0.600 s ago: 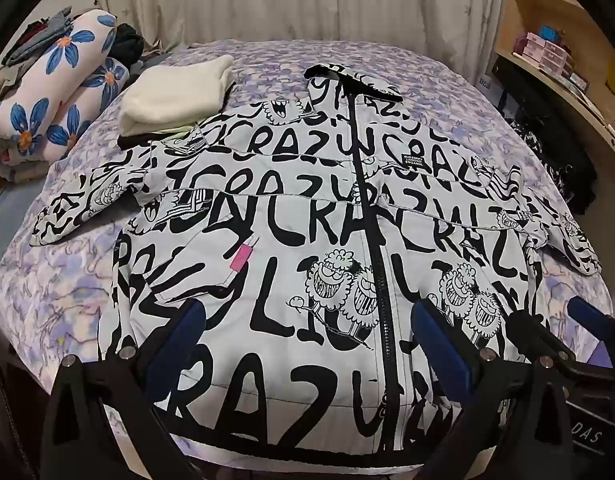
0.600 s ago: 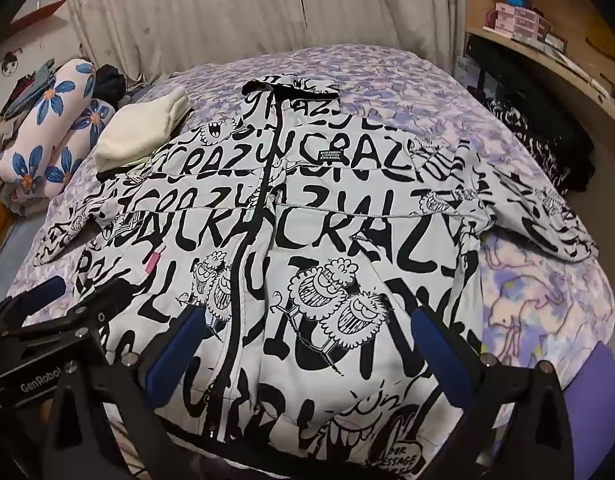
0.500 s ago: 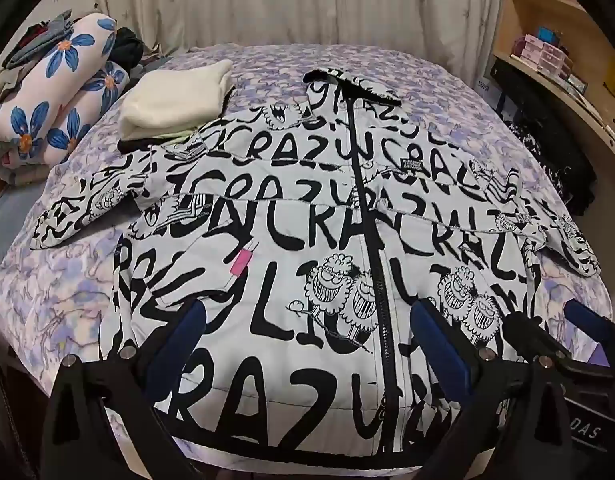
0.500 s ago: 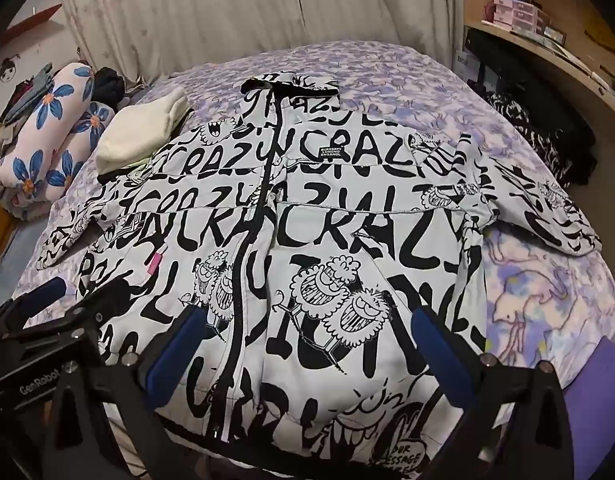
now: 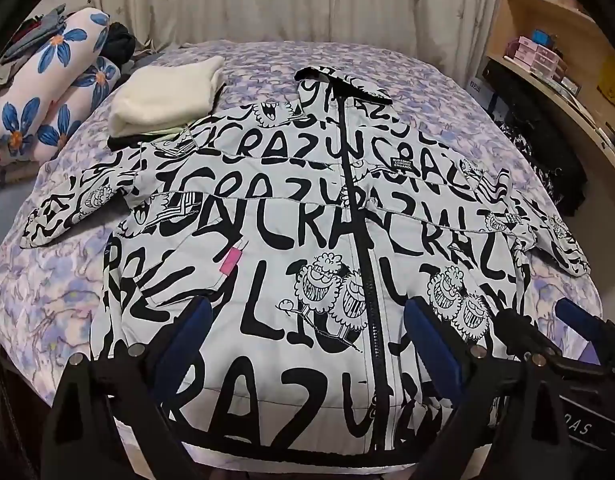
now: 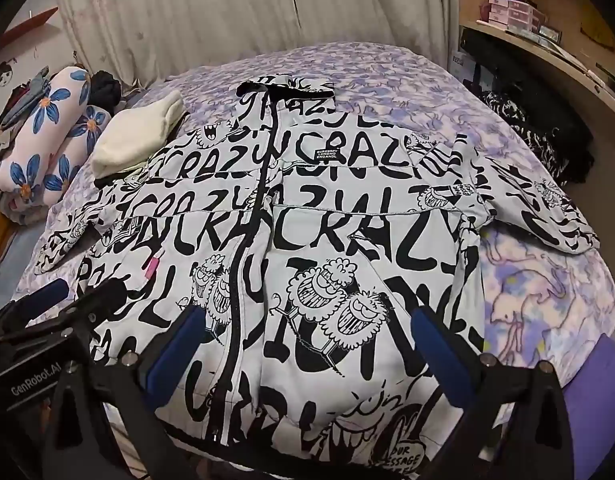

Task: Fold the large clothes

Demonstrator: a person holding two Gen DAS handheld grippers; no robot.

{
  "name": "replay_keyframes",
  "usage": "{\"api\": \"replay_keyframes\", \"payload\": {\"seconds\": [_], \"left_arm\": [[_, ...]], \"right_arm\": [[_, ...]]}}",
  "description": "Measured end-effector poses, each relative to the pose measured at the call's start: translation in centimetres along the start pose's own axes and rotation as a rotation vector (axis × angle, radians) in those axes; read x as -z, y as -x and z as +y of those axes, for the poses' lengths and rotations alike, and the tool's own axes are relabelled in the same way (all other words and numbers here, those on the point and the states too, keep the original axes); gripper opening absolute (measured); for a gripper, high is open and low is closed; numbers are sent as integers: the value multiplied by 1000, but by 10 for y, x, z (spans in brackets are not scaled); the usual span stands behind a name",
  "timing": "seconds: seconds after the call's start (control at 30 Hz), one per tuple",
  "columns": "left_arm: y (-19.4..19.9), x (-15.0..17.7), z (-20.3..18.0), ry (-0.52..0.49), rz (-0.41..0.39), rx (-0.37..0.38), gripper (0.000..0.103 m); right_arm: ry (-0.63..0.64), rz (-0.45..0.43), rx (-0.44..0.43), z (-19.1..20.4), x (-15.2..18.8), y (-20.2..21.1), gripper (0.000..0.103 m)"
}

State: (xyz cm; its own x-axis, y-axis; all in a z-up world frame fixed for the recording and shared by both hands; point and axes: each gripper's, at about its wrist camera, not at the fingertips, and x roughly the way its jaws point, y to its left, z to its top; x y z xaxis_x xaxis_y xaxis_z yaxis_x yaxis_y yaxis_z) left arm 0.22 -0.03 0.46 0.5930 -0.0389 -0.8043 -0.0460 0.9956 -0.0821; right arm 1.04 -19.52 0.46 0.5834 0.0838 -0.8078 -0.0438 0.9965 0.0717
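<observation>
A white jacket (image 5: 291, 240) printed with black letters and cartoon faces lies zipped and face up on the bed, hood far, hem near, both sleeves spread sideways. It fills the right wrist view (image 6: 347, 248) too. My left gripper (image 5: 307, 320) is open and empty above the hem, left of the zipper. My right gripper (image 6: 307, 332) is open and empty above the hem, right of the zipper. Each gripper shows at the edge of the other's view: the right one (image 5: 547, 328) and the left one (image 6: 79, 300).
The bed has a purple patterned sheet (image 5: 43, 288). A folded cream garment (image 5: 163, 96) lies by the jacket's left shoulder. Flowered rolled bedding (image 5: 47, 92) is piled at the far left. Dark clothes (image 5: 547, 160) and wooden shelves (image 5: 547, 60) stand to the right. Curtains hang behind.
Both grippers have pulled back slightly towards the hem; more of the jacket's lower edge shows. The jacket has not moved and the jaws stay open.
</observation>
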Motion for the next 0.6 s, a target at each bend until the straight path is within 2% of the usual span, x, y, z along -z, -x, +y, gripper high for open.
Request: {"api": "replay_keyframes", "payload": {"seconds": [0.6], "left_arm": [[-3, 1, 0, -16, 16, -35, 95]], "right_arm": [[-1, 15, -26, 1, 3, -1, 103]]}}
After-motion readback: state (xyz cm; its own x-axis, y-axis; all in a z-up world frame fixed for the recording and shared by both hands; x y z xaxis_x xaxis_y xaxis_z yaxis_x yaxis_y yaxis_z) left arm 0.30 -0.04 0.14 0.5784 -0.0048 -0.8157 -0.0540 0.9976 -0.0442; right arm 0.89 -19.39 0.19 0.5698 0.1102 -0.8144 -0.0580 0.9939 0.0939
